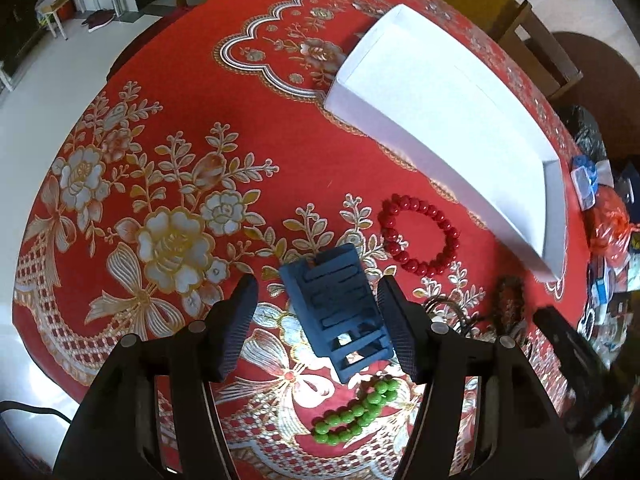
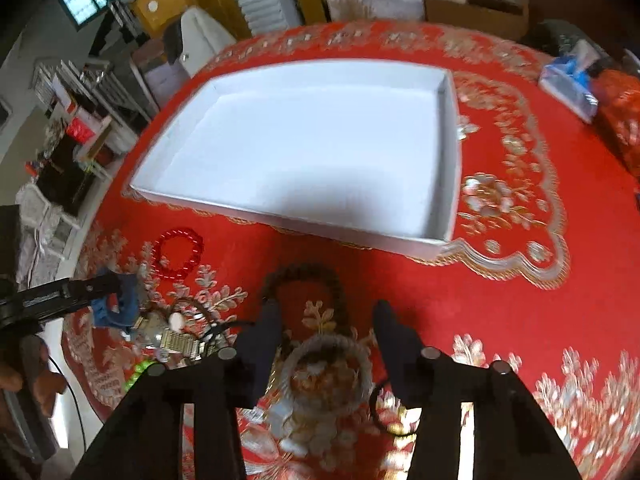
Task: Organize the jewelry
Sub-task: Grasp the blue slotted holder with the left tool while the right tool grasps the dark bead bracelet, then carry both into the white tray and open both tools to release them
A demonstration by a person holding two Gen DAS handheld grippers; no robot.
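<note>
In the left wrist view my left gripper (image 1: 318, 294) is open around a blue slotted plastic piece (image 1: 338, 312) that stands tilted between the fingers; I cannot tell if the right finger touches it. A red bead bracelet (image 1: 420, 234) lies just beyond it, a green bead bracelet (image 1: 356, 412) below it, a dark bead bracelet (image 1: 510, 300) to the right. The white tray (image 1: 552, 200) is empty. In the right wrist view my right gripper (image 2: 326, 318) is open above a pale bead bracelet (image 2: 326, 372), with a dark bead bracelet (image 2: 304, 278) just ahead. The white tray (image 2: 448, 216) lies beyond.
A red floral tablecloth (image 1: 160, 200) covers the round table. A tangle of small jewelry (image 2: 180, 336) lies left of my right gripper. A thin black ring (image 2: 380, 412) lies by its right finger. Bags and clutter (image 1: 604, 216) sit at the table's right edge.
</note>
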